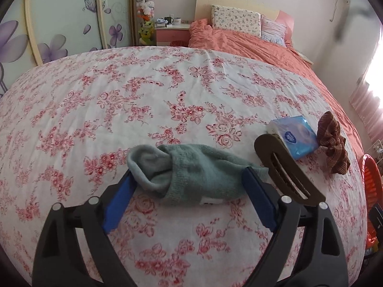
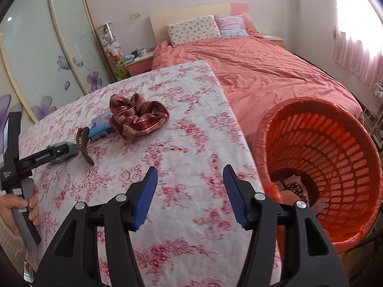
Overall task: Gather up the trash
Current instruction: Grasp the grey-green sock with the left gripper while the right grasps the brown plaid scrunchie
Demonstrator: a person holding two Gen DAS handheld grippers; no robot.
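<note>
A grey-green sock [image 1: 191, 169] lies on the floral table cover [image 1: 167, 91]. My left gripper [image 1: 189, 179] is open, its blue fingers on either side of the sock. To the sock's right lie a brown hair claw clip [image 1: 284, 165], a blue tissue pack [image 1: 294, 136] and a brown striped scrunchie [image 1: 332, 143]. In the right wrist view my right gripper [image 2: 190, 177] is open and empty above the table's near right edge. The scrunchie [image 2: 138, 114], tissue pack [image 2: 100, 126], clip [image 2: 83, 148] and sock [image 2: 69, 153] show at the left. An orange basket [image 2: 335, 157] stands right of the table with items inside.
A bed with a salmon cover [image 2: 263, 71] stands behind the table and basket. A wardrobe with flower-printed doors [image 1: 59, 24] is at the left, and a nightstand [image 1: 172, 28] with cups beside the bed. A pink curtain [image 2: 354, 50] hangs at the right.
</note>
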